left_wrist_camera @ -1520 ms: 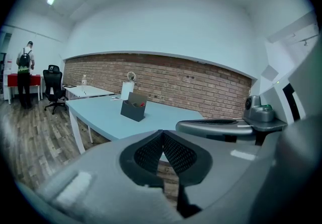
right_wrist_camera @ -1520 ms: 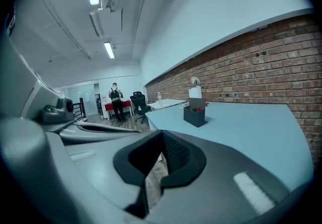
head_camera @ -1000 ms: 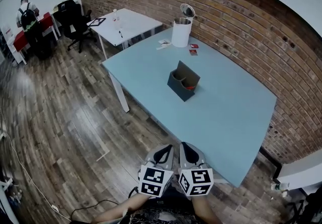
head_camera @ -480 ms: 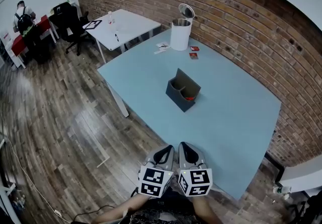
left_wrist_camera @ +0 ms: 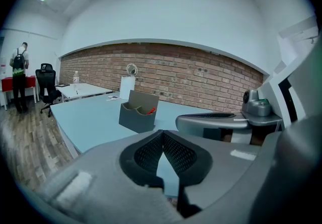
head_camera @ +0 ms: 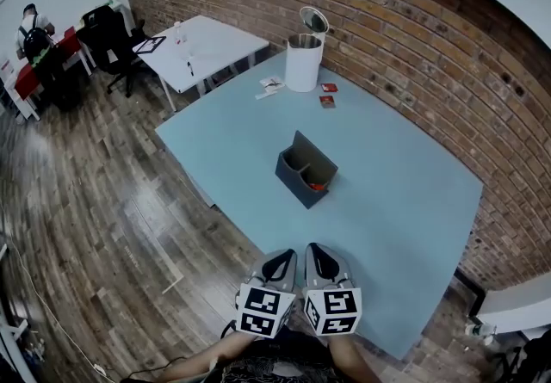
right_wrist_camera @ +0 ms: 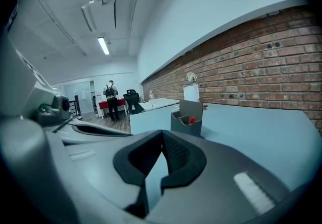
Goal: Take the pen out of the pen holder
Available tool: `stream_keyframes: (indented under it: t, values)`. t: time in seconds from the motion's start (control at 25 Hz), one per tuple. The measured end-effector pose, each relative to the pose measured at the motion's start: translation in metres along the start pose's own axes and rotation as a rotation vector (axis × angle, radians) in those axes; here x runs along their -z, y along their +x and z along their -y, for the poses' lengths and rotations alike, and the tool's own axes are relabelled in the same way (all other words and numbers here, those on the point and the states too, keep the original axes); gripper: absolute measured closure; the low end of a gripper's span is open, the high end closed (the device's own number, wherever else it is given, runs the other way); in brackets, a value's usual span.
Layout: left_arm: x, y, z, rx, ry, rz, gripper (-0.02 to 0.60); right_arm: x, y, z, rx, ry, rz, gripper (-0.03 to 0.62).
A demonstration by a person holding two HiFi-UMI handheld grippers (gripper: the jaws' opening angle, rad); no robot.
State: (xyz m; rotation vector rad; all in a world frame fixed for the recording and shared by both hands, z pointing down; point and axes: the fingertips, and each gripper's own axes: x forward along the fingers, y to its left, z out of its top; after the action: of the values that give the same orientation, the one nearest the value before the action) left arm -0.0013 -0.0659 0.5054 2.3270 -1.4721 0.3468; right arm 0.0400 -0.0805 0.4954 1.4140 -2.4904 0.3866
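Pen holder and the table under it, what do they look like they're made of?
Pen holder: probably moulded plastic with a matte dark grey finish; the colour is even, the walls are thin and flat, and nothing shines.
Table: likely a laminate top, smooth and pale blue; the colour is uniform with no visible grain.

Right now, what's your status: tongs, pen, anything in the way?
Left tongs and right tongs shut, empty. Red pen in pen holder, untouched, well ahead of both. Nothing visible in the way on the table.
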Motion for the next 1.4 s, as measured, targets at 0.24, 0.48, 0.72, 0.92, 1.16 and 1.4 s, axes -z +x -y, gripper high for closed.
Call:
stream_keyframes:
  t: [0.24,0.48,0.72,0.92,1.16,1.4]
  values:
    - [-0.013,0.026,-0.006,-0.012,0.011,-0.016,0.588,-0.01,0.019,0.02,-0.011,-0.002,-0.005,0.591]
    - [-0.028,0.04,-0.017,-0.047,0.021,-0.02,0.588,-0.025,0.033,0.031,-0.025,-0.002,0.023,0.586]
    - [-0.038,0.049,-0.017,-0.046,0.036,-0.018,0.588,-0.028,0.046,0.041,-0.025,0.012,0.023,0.576]
    - [-0.038,0.061,-0.022,-0.025,0.038,-0.028,0.588,-0.028,0.057,0.047,-0.006,0.023,0.016,0.566]
    - [-0.044,0.086,-0.026,0.03,0.043,-0.038,0.588,-0.026,0.076,0.06,0.03,0.039,-0.004,0.557]
    - [-0.048,0.104,-0.041,0.074,0.056,-0.061,0.588,-0.022,0.097,0.073,0.085,0.06,-0.029,0.545]
